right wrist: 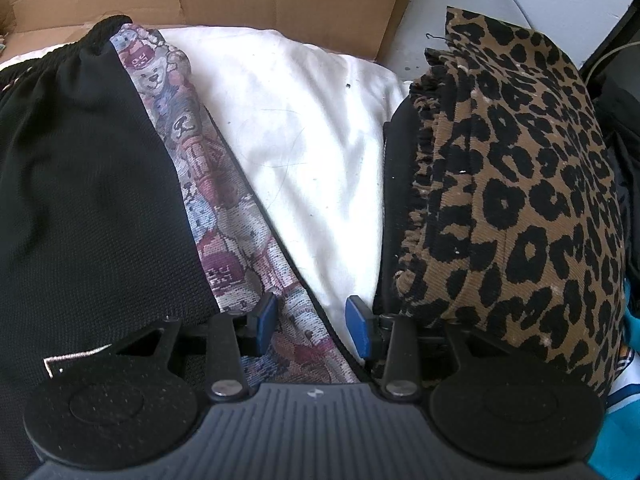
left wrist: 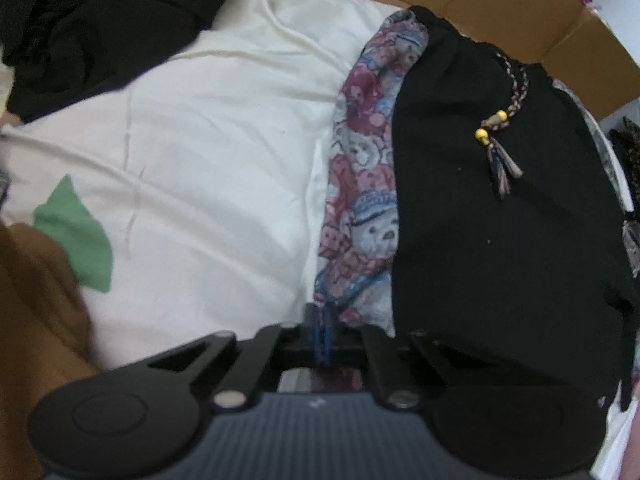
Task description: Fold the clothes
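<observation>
Black knit fabric is filling the right half of the left wrist view: a black garment (left wrist: 500, 240) is lying flat with a braided cord (left wrist: 506, 128) carrying yellow beads and tassels resting on top of it. Along its left edge a strip of teddy-bear print cloth (left wrist: 360, 184) is showing, and further left a white sheet (left wrist: 208, 152) with a green patch is spreading out. A second dark garment (left wrist: 80, 28) is bunched at the far left, and cardboard (left wrist: 500, 4) is standing at the far side.

The left gripper (left wrist: 320, 336) is sitting at the near end of the bear print strip with its blue pads pressed together; whether any cloth is caught between them cannot be told.

In the right wrist view the same black garment (right wrist: 92, 184) is lying to the left, the bear print cloth (right wrist: 224, 208) is running diagonally toward the near edge, and the white sheet (right wrist: 312, 152) is beyond it. A folded leopard-print garment (right wrist: 520, 200) is lying to the right. The right gripper (right wrist: 312, 324) is standing partly open, its blue pads apart on either side of the bear print cloth's near edge, not pressing on it.
</observation>
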{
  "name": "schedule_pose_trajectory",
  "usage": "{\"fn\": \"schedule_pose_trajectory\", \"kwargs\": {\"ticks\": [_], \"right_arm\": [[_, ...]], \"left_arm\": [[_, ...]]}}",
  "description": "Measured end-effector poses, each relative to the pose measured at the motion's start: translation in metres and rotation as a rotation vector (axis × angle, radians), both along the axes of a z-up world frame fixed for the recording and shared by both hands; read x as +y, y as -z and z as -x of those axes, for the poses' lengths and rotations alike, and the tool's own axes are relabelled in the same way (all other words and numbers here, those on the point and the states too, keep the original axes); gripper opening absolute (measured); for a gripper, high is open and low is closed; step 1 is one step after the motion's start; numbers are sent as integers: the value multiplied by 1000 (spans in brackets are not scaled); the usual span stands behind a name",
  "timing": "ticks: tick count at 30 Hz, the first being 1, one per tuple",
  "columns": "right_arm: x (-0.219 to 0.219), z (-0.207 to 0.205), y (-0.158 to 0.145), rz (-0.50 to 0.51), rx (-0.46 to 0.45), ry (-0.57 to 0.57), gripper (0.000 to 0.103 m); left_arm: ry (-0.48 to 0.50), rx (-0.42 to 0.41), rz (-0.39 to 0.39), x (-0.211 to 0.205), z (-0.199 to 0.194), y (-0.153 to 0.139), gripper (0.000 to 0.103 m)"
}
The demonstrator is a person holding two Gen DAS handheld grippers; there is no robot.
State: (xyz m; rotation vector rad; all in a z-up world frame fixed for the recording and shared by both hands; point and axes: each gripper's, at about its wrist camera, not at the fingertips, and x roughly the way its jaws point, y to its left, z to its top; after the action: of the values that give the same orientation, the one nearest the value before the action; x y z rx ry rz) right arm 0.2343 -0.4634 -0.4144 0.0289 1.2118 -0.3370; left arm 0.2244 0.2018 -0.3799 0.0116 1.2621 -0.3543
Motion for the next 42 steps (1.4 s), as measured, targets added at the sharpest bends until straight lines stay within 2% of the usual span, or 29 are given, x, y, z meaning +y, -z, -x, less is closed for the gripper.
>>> {"fn": "schedule_pose_trajectory", "kwargs": {"ticks": [3,6,9,11,13,18,25,31,37,38,42], "right_arm": [[0,-3,0,3,14,-16,43],[0,-6,0,12,27,-25,43],[4,-9,-3,35,33,-35,43],[7,-12,-10,31,1,-67,43],[8,-16,-18,19,-40,-94,43],[2,-42,-26,3,-96,-84,43],[7,-69,-20,-17,-105,-73,43],[19,-94,-15,-30,-116,-112,43],[28,-109,-3,-17,-79,-191,42],[30,-109,-2,-11,-78,-209,40],[37,-109,3,-23,-67,-274,18]], "left_arm": [[-23,-23,-37,5,4,-5,1],[-3,6,-36,6,4,-4,2],[-18,16,-11,10,0,-9,10],[-25,-18,2,9,-4,-17,22],[-18,-47,3,6,-12,-24,27],[-12,-99,9,-11,-39,-32,29],[-9,-145,28,-40,-89,-29,33],[-10,-164,71,-61,-124,-25,33],[3,-199,73,-83,-146,-24,35],[1,-202,73,-85,-150,-24,35],[9,-209,71,-93,-162,-23,37]]}}
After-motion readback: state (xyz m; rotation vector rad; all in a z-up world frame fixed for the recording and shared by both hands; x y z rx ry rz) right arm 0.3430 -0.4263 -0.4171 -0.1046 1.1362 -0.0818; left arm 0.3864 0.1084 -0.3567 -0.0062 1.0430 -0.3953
